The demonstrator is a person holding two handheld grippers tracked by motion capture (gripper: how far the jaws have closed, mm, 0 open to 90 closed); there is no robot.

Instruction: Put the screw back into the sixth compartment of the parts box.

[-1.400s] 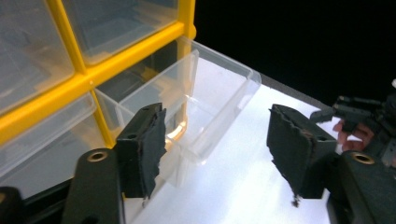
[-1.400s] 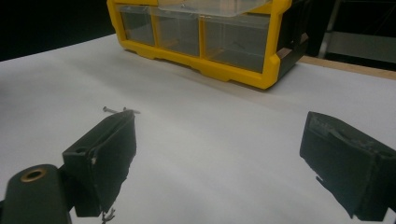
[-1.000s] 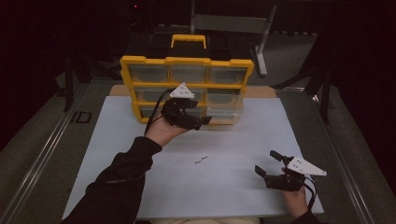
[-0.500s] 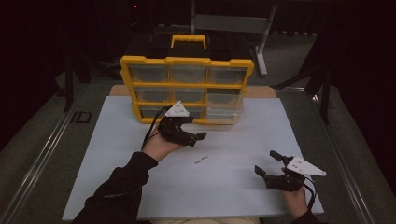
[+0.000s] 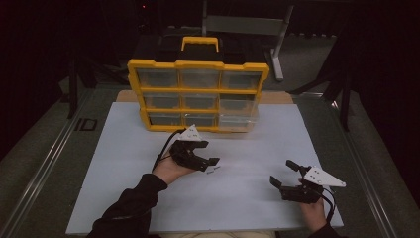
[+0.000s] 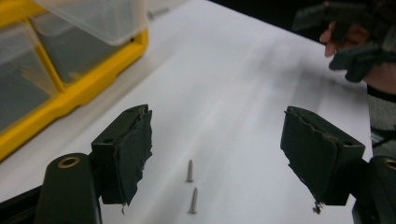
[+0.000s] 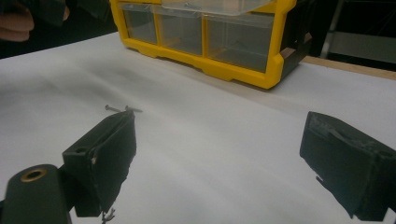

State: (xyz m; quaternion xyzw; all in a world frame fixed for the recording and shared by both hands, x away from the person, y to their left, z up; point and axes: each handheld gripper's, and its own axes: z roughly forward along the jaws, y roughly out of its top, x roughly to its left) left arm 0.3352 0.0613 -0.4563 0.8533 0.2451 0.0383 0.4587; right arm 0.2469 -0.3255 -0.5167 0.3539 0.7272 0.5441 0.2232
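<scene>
Two small screws [image 5: 214, 169] lie on the white mat [image 5: 124, 198] in front of the yellow organizer [image 5: 198, 64]. My left gripper [image 5: 210, 152] hovers low just behind them, open. In the left gripper view both screws [image 6: 191, 184] lie on the mat between the wide-apart pads [image 6: 128, 151], untouched. My right gripper [image 5: 281, 172] rests open near the mat's front right with nothing in it. In the right gripper view its jaws stand wide around bare mat [image 7: 224, 154], and the screws [image 7: 122, 109] lie beyond the left pad [image 7: 109, 156].
The organizer's lower right clear drawer [image 5: 239, 116] is pulled out over the mat. A black handle case [image 5: 200, 44] stands behind the organizer. Dark metal frame legs [image 5: 277, 49] rise at the back. The mat's front edge runs close to the forearms.
My left hand has come back from the pulled-out drawer toward the person and dropped low over the screws. The right hand has kept still.
</scene>
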